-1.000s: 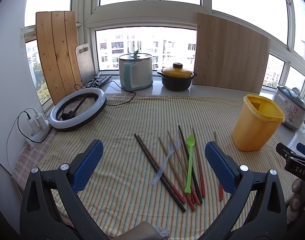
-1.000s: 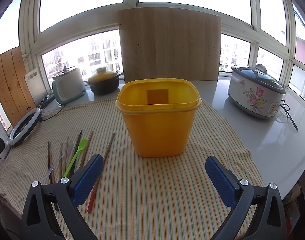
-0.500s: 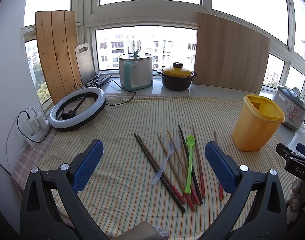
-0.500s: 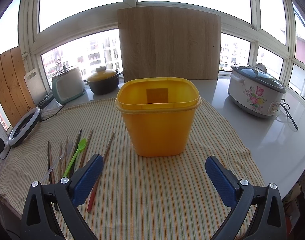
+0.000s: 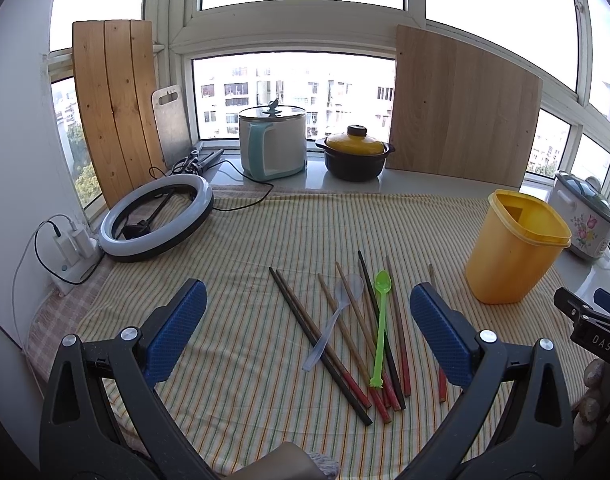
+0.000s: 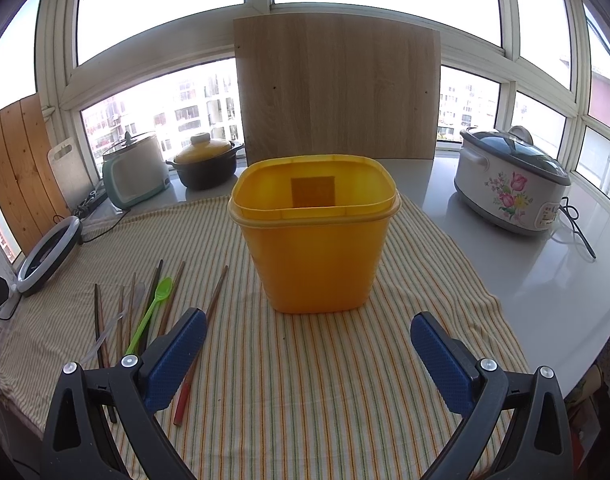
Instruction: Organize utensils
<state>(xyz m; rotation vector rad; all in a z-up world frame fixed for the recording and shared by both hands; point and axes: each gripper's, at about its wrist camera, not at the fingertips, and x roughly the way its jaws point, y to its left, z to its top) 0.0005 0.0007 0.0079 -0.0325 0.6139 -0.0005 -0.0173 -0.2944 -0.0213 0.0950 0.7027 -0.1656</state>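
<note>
Chopsticks [image 5: 341, 340] untouched on cloth, left tongs [image 5: 305, 320] and right tongs [image 6: 307, 344] wide apart (empty)

Both views sit low above the striped desk [image 5: 245, 248], facing the windows. The left wrist view looks over the chopsticks [image 5: 345, 344] at frame centre, the yellow bin [image 5: 513, 256] at right. The right wrist view faces that bin [image 6: 313, 252] close up, the chopsticks [image 6: 145, 304] at lower left.

Your left gripper [image 5: 305, 320] hangs level with its blue fingers [image 5: 176, 330] spread wide, empty; your right gripper [image 6: 307, 354] does likewise.
</note>
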